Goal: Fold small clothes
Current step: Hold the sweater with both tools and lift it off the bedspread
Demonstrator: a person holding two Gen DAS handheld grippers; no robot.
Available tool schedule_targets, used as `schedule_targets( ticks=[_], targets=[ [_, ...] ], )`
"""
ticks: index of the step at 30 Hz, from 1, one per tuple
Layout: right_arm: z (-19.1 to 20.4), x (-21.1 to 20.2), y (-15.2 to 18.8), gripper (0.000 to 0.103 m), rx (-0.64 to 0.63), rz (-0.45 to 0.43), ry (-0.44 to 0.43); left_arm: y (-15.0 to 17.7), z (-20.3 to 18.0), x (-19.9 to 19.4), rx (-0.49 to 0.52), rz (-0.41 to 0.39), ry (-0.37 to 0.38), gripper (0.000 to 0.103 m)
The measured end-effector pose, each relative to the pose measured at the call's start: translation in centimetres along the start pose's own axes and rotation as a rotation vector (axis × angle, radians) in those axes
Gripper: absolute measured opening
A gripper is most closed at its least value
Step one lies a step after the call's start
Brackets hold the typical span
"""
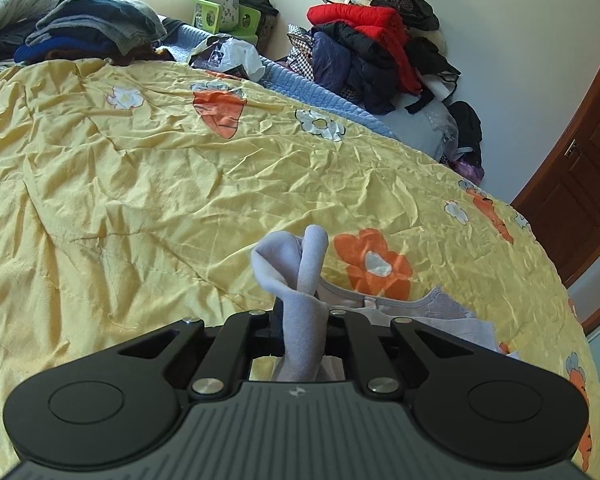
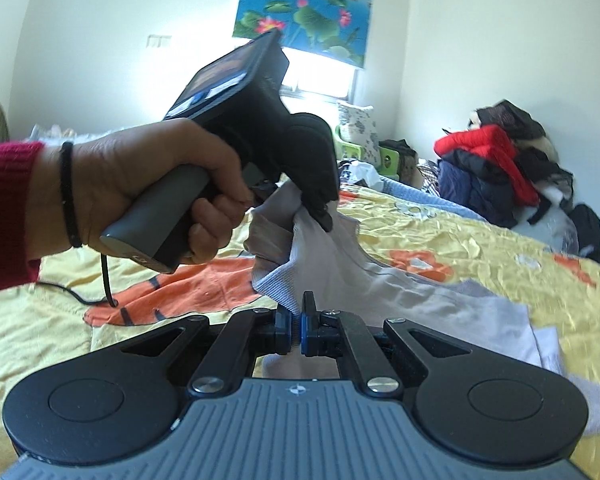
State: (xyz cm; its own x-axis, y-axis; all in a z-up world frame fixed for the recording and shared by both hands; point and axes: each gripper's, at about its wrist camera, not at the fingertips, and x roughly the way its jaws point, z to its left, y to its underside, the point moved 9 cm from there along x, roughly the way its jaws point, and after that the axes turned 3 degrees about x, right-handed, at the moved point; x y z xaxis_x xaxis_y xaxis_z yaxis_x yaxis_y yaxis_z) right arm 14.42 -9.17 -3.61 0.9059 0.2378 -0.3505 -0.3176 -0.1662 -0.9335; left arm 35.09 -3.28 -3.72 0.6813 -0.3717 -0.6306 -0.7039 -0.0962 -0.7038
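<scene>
A small pale lilac-grey garment [image 2: 404, 296] is held up above the yellow floral bedspread [image 1: 140, 168]. My left gripper [image 1: 300, 320] is shut on a bunched fold of it [image 1: 300, 280], which sticks up between the jaws. In the right wrist view the left gripper [image 2: 320, 216] shows in a person's hand, pinching the cloth. My right gripper [image 2: 296, 320] is shut on the garment's ribbed edge [image 2: 276, 284]. The cloth stretches between both grippers. Its lower part [image 1: 440, 312] lies on the bed.
A pile of red and dark jackets [image 1: 380, 40] lies at the far right of the bed. Folded dark clothes [image 1: 92, 24] sit at the far left. A brown door [image 1: 580, 184] stands to the right. A black cable [image 2: 100, 288] trails over the bedspread.
</scene>
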Motion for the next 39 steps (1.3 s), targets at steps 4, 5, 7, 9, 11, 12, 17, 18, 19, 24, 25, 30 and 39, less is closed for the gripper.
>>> schedule_targets(
  ticks=[4,5,7,9,11,12,17,18,19,24,25,30,39],
  targets=[
    [-1.5,-0.7,0.2,0.006,0.050,-0.015,0.005,-0.3,-1.8,-0.4,0.015,-0.015,0.000,0.008],
    [-1.8,-1.0,0.3,0.006,0.063,-0.018,0.007,-0.4,-2.3,-0.5,0.020,-0.018,0.002,0.008],
    [-2.5,-1.4,0.4,0.006,0.081,-0.021,0.012,-0.5,-3.5,-0.5,0.035,-0.022,0.007,0.008],
    [-3.3,-1.9,0.5,0.006,0.100,-0.025,0.019,-0.5,-4.5,-0.5,0.049,-0.026,0.009,0.008],
    [-4.0,-2.4,0.7,0.006,0.127,-0.026,0.021,-0.5,-5.5,-0.4,0.063,-0.026,0.010,0.008],
    [-4.4,-2.6,0.8,0.006,0.139,-0.027,0.023,-0.4,-6.0,-0.4,0.069,-0.023,0.013,0.008],
    [-6.5,-3.5,1.1,0.006,0.192,-0.034,0.040,-0.2,-8.7,0.1,0.104,-0.015,0.021,0.008],
    [-6.9,-3.7,1.3,0.006,0.203,-0.034,0.045,-0.1,-9.3,0.3,0.113,-0.014,0.022,0.008],
    [-7.3,-3.8,1.4,0.006,0.214,-0.034,0.051,-0.1,-9.8,0.4,0.121,-0.013,0.022,0.008],
    [-9.8,-4.5,2.0,0.006,0.291,-0.038,0.065,0.4,-12.5,1.5,0.161,0.002,0.028,0.008],
    [-10.3,-4.6,2.2,0.006,0.308,-0.037,0.067,0.6,-13.0,1.8,0.167,0.007,0.029,0.008],
    [-12.6,-5.0,3.5,0.006,0.396,-0.032,0.074,1.8,-15.1,3.6,0.191,0.049,0.028,0.008],
    [-15.4,-5.2,5.6,0.007,0.508,-0.023,0.084,3.8,-18.2,6.2,0.249,0.099,0.015,0.008]
  ],
)
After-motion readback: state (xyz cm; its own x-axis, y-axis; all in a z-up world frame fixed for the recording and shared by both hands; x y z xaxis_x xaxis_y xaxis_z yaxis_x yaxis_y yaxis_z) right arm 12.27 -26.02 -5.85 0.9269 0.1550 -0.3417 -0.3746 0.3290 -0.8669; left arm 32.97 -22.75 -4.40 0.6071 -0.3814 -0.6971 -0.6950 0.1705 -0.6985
